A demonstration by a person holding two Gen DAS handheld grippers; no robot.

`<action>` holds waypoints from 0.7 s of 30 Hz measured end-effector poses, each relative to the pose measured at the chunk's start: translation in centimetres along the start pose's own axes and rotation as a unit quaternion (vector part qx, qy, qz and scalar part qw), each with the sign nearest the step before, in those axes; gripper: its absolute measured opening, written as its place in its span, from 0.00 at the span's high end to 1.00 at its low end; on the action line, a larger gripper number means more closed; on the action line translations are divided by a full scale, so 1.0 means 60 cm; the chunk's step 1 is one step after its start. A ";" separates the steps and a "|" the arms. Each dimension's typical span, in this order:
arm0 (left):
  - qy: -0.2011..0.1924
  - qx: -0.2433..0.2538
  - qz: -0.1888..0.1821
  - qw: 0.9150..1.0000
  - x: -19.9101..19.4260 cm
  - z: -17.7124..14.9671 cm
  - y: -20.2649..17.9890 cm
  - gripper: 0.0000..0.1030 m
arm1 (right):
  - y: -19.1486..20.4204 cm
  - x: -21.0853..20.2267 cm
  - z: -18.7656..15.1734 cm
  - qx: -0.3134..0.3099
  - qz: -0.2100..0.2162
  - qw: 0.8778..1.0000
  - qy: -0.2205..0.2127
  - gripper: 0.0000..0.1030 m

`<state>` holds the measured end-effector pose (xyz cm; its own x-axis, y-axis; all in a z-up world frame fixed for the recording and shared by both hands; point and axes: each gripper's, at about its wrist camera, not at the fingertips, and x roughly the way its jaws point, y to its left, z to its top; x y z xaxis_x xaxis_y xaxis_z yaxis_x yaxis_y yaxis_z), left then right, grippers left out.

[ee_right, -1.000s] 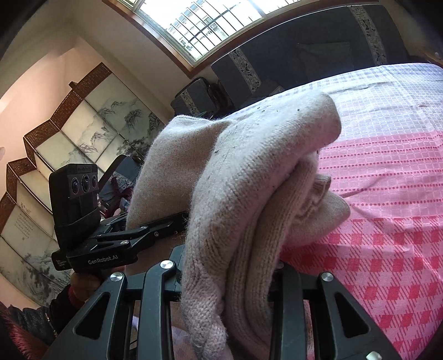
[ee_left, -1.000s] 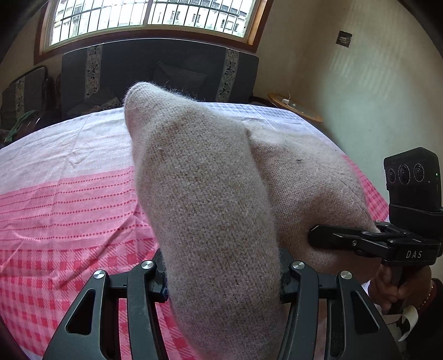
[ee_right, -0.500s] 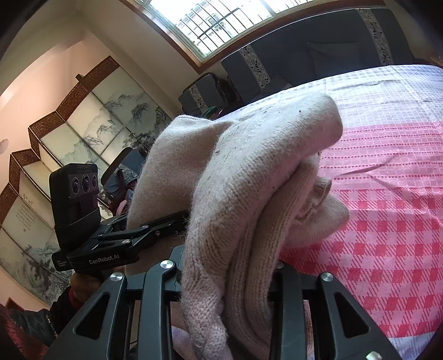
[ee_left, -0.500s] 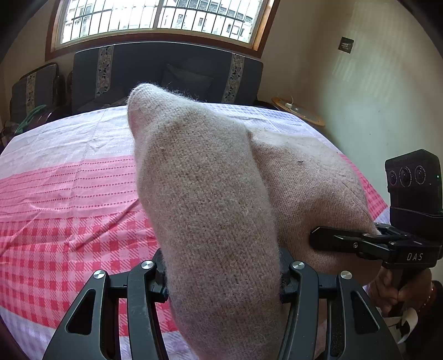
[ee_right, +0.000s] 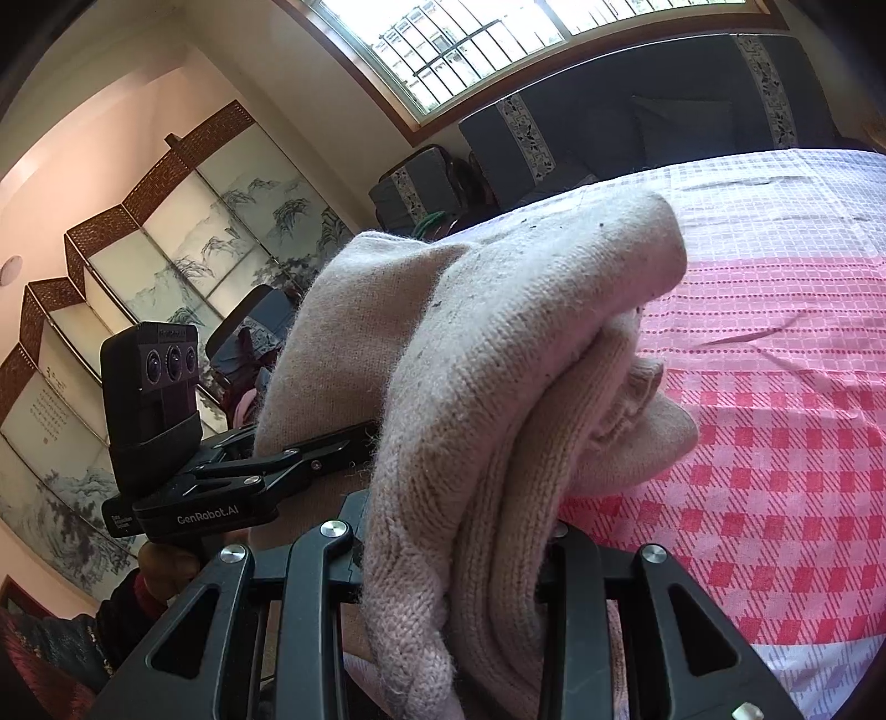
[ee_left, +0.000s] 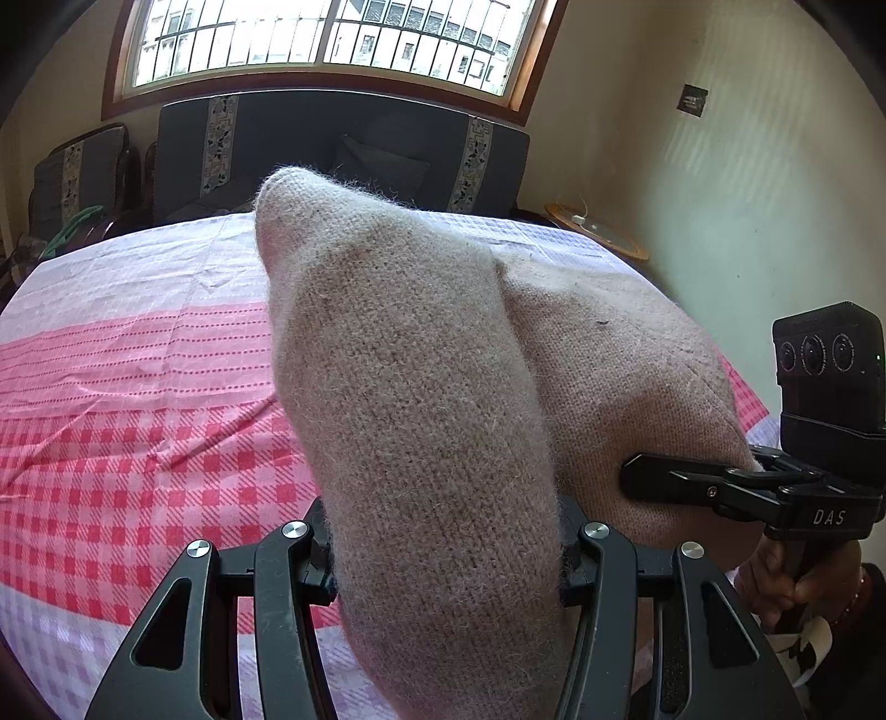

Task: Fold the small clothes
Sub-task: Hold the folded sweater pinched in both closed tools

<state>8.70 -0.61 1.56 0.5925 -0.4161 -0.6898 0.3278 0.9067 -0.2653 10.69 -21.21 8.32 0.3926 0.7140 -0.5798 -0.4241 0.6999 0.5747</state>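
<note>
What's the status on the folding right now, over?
Left tool shut on sweater. Right tool shut on same sweater, bunched. Sweater held above checked cloth. Nothing in the way.

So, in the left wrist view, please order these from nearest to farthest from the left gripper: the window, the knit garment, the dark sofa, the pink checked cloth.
1. Knit garment: clamped in the left gripper, centre.
2. Pink checked cloth: spread under and beyond the garment, left.
3. Dark sofa: behind the cloth's far edge.
4. Window: above the sofa, on the back wall.
</note>
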 end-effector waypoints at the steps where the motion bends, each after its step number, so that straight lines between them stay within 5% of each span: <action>1: 0.000 0.000 0.001 1.000 0.000 -0.003 0.001 0.48 | 0.000 0.001 0.000 0.000 0.000 1.000 0.001 0.72; 21: -0.003 0.001 0.008 1.000 -0.024 -0.040 0.010 0.48 | 0.007 0.004 0.003 -0.004 -0.001 1.000 0.002 0.72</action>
<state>6.28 0.67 0.77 0.6027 -0.4014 -0.6896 0.3192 0.9134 -0.2527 10.75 -20.74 8.53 0.3902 0.7127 -0.5830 -0.4304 0.7009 0.5688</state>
